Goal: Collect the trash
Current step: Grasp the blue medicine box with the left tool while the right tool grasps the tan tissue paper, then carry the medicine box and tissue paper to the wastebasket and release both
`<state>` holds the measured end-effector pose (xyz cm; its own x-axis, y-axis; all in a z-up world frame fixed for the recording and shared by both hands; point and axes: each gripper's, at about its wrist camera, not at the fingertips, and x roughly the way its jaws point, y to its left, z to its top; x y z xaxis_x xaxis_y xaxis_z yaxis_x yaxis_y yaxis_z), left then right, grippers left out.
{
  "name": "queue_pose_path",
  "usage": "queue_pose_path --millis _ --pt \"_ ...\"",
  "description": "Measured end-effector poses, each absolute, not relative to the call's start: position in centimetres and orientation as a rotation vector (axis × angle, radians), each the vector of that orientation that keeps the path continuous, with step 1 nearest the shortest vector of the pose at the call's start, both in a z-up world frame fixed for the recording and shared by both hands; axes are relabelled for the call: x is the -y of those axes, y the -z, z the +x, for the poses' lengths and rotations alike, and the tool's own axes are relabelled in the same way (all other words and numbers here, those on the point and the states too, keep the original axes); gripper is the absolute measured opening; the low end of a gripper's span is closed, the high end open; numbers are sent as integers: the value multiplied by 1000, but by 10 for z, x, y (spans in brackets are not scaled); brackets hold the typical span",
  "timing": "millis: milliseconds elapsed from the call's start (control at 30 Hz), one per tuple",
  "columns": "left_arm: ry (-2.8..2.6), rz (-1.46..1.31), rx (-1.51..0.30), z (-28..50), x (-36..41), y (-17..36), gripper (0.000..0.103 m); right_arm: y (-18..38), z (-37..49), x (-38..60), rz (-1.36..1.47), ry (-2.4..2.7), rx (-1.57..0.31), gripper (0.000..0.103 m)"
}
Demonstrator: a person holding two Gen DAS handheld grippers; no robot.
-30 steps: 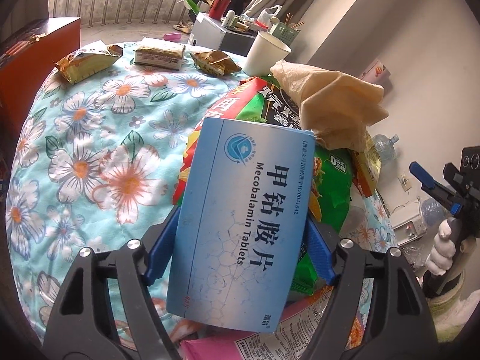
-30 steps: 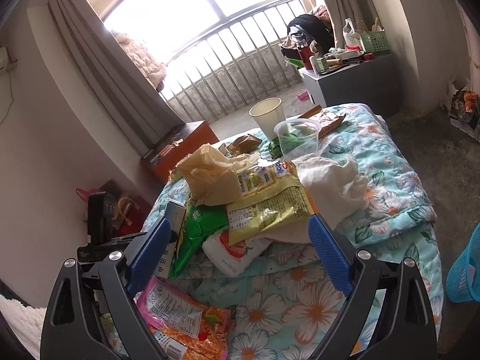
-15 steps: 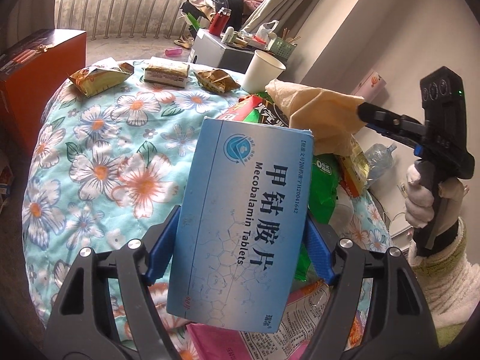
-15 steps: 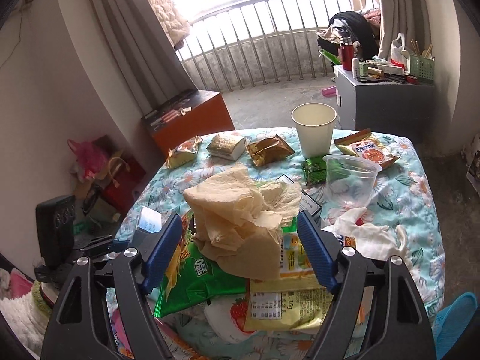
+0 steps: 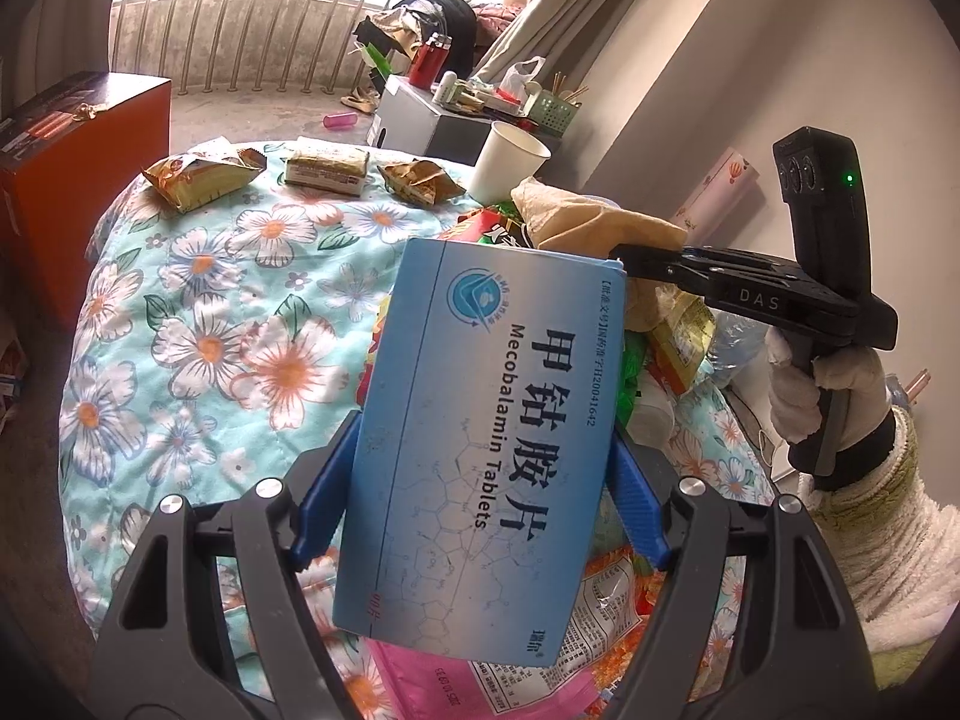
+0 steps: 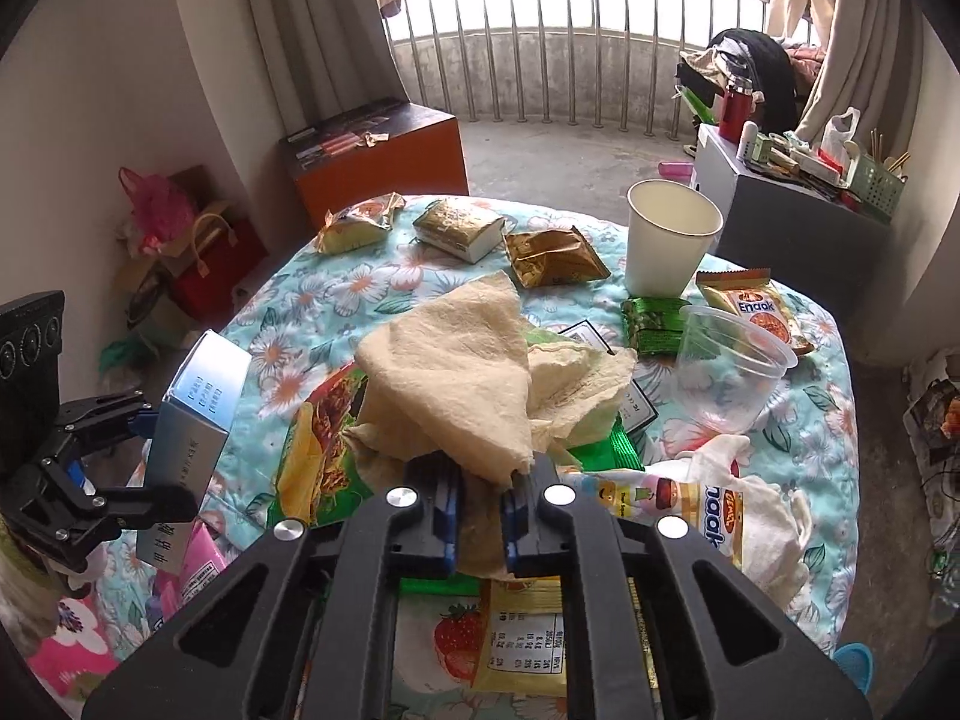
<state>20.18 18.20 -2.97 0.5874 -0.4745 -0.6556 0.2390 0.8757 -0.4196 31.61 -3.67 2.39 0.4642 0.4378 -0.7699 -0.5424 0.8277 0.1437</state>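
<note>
My left gripper (image 5: 480,498) is shut on a blue Mecobalamin tablet box (image 5: 480,450) and holds it upright above the table's near edge; it also shows in the right wrist view (image 6: 192,414). My right gripper (image 6: 480,510) is shut on a crumpled tan paper napkin (image 6: 462,372) atop a pile of snack wrappers (image 6: 318,450). In the left wrist view the right gripper (image 5: 636,267) reaches in from the right onto the napkin (image 5: 588,222).
On the floral tablecloth (image 6: 360,288) lie several snack packets (image 6: 354,228), a white paper cup (image 6: 669,240), a clear plastic cup (image 6: 729,366) and a white tissue (image 6: 762,510). An orange box (image 6: 372,150) and a grey cabinet (image 6: 792,216) stand beyond the table.
My right gripper moved in over the pile and closed on the tan napkin. My left gripper keeps hold of the blue box, nearly still.
</note>
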Motion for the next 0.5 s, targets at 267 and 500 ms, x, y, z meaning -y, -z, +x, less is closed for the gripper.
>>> queue_pose_path --millis 267,500 --pt "411 -304 -810 192 -186 17 72 -69 303 56 10 -630 -730 5" --pt "423 -301 -762 178 -187 -2 72 -105 276 97 150 -623 -614 5"
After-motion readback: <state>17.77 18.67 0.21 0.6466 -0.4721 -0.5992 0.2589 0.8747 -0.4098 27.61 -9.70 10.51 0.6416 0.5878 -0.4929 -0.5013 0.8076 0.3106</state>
